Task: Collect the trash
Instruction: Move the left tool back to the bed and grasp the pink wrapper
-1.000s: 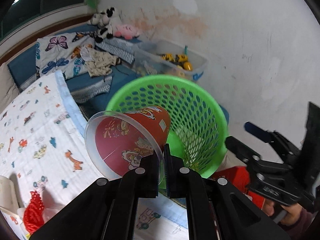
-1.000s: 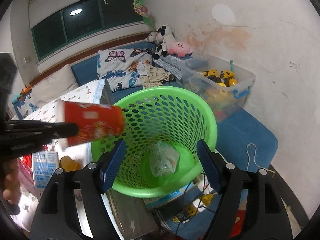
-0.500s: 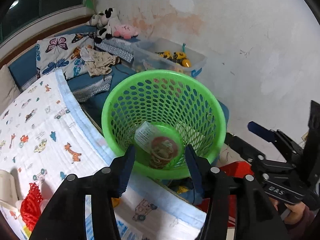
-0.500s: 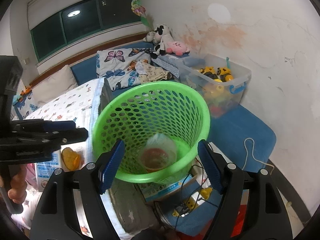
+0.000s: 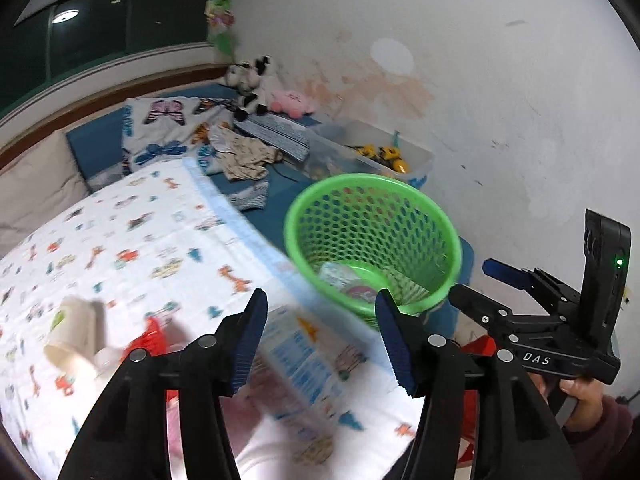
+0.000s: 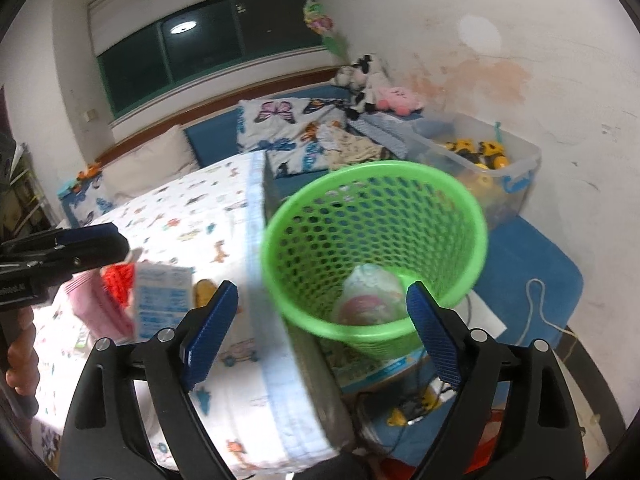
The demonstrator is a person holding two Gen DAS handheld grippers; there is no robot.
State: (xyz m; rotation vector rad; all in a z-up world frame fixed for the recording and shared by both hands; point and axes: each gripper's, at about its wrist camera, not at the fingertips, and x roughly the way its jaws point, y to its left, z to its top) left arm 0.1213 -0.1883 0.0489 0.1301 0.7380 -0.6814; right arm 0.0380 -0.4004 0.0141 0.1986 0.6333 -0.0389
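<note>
The green mesh basket (image 5: 370, 200) (image 6: 372, 184) stands beside the bed and holds the red paper cup (image 6: 362, 306) and a clear wrapper (image 5: 336, 274). My left gripper (image 5: 320, 334) is open and empty, above the bed's edge, left of the basket. My right gripper (image 6: 316, 326) is open and empty, in front of the basket. On the blanket lie a blue-and-white carton (image 5: 300, 364) (image 6: 160, 300), a beige paper cup (image 5: 72, 332), red mesh trash (image 5: 150, 336) and a pink packet (image 6: 100, 304).
The bed has a white animal-print blanket (image 5: 132, 232). A clear toy bin (image 6: 492, 160) stands against the wall behind the basket. Pillows and plush toys (image 5: 256, 88) lie at the far end. A blue mat (image 6: 532, 264) and cables lie on the floor.
My left gripper let the red cup drop into the basket, opened wide, and pulled back left over the bed. My right gripper stayed open and drew back slightly.
</note>
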